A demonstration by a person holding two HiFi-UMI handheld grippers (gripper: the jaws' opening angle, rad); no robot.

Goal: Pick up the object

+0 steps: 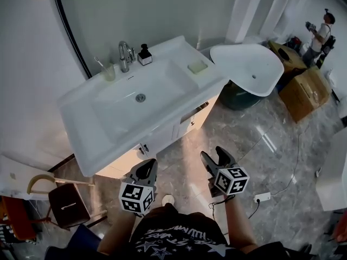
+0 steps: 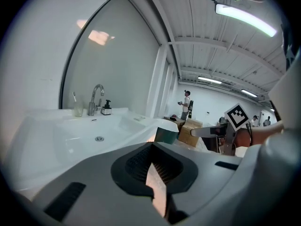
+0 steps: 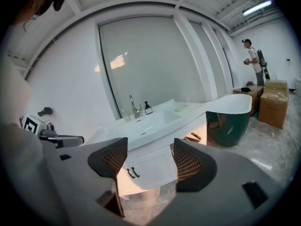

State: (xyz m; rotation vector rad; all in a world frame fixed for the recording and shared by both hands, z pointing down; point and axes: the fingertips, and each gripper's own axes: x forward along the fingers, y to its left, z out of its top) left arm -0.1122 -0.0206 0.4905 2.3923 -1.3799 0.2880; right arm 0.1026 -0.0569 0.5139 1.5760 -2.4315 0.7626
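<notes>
A white vanity sink (image 1: 81, 145) stands ahead of me. On its back rim are a chrome faucet (image 1: 126, 56), a dark soap dispenser (image 1: 144, 54) and a clear cup (image 1: 109, 72) with a toothbrush. A pale green bar (image 1: 197, 66) lies on its right ledge. My left gripper (image 1: 146, 166) hangs low in front of the cabinet, shut with nothing in it; its pads meet in the left gripper view (image 2: 153, 166). My right gripper (image 1: 215, 156) is beside it over the floor, jaws wide open and empty (image 3: 149, 161). Both are well short of the sink top.
A white tub on a dark green base (image 1: 246, 66) stands right of the vanity. Cardboard boxes (image 1: 306, 91) and a person (image 1: 320, 37) are at the far right. A dark stool (image 1: 68, 205) is at my left. A power strip with cable (image 1: 262, 197) lies on the marble floor.
</notes>
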